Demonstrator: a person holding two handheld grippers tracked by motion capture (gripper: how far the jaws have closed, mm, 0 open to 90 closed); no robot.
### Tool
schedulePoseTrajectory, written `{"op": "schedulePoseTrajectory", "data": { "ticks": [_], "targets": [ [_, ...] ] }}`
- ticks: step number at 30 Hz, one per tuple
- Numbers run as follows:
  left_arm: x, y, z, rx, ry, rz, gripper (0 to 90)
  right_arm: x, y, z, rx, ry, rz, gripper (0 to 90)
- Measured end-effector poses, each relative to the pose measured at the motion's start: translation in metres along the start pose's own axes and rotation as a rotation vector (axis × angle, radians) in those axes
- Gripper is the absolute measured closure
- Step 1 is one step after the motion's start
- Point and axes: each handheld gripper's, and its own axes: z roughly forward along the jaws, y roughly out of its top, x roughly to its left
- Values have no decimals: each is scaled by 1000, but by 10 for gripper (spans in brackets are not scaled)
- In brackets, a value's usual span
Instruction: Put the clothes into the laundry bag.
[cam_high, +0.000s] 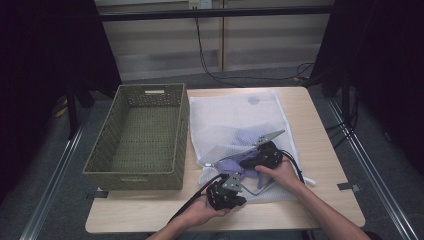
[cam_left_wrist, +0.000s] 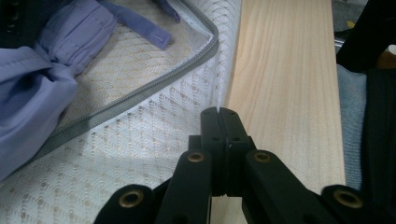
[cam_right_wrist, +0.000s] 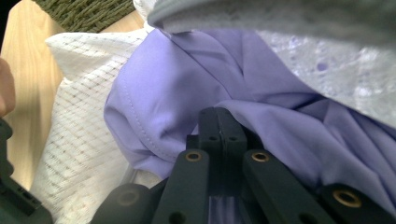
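Right claw (cam_right_wrist: 222, 114) pinches purple garment (cam_right_wrist: 187, 74) directly ahead.

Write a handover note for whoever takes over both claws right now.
Left claw: shut, holding the near edge of the mesh bag at the table's front.
Right claw: shut, buried in the purple garment at the bag's open zipper; whether it pinches the cloth cannot be told.
Things: the garment lies partly inside the bag, part spilling out at the opening. The green basket stands to the bag's left, nothing in it.
Done: bag unzipped, garment partly out.
Left: probably draw the garment fully out and move it to the basket.
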Motion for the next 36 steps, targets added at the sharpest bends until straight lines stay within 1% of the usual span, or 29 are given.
{"op": "schedulePoseTrajectory", "data": {
  "ticks": [1,2,4,5,6,7,8,10,12,15,16,17,18,19,22,25,26,28,30,31,32,33,34,35,36],
  "targets": [
    [0,0,0,1,-6,-2,900,0,1,0,1,0,7,900],
    [0,0,-1,18,-4,-3,900,-1,1,1,-3,-2,-3,900],
    [0,0,-1,10,-1,-4,900,-2,2,1,-5,-8,2,900],
    [1,0,-1,8,-16,0,900,-3,2,1,-4,-7,6,900],
    [0,0,0,0,-4,-2,900,-3,2,1,-5,-11,5,900],
    [0,0,-1,12,-9,-5,900,-4,3,1,-8,-17,4,900],
    [0,1,-2,25,-3,-3,900,-4,3,1,-9,-15,8,900],
    [0,1,-2,24,-3,-3,900,-6,4,2,-17,-16,10,900],
    [0,1,-2,23,-3,-4,900,-8,5,2,-14,-21,16,900],
    [0,1,-2,22,1,-3,900,-12,7,3,-21,-39,21,900],
    [0,0,0,0,1,-3,900,-12,8,2,-21,-41,25,900],
    [0,0,0,-1,-1,-3,900,-14,8,3,-28,-45,21,900],
    [0,0,-1,5,-9,-7,900,-14,8,3,-31,-50,23,900],
    [0,0,-1,14,-1,-5,900,-15,9,2,-30,-52,34,900],
    [0,1,-2,30,-1,-3,900,-18,10,2,-36,-60,42,900],
    [0,0,-2,22,-1,-10,900,-20,13,2,-35,-77,47,900],
    [0,0,-1,2,-7,-14,900,-21,14,3,-39,-83,48,900],
    [0,-1,0,-6,-7,-15,900,-22,16,3,-44,-100,47,897],
    [1,0,0,-2,-7,-16,900,-24,16,3,-68,-114,51,893],
    [1,1,-1,11,-4,-12,900,-25,17,3,-72,-120,51,893],
    [1,0,0,-3,-9,-17,900,-26,17,3,-74,-122,58,894],
    [1,0,0,7,-15,-16,900,-27,17,4,-79,-124,57,894],
    [1,0,0,-2,-9,-17,900,-28,17,4,-84,-125,58,894],
    [1,0,0,-1,-9,-14,900,-28,18,4,-86,-128,68,893],
    [1,0,0,-1,-9,-17,900,-29,18,5,-89,-132,66,894]
  ]
}}
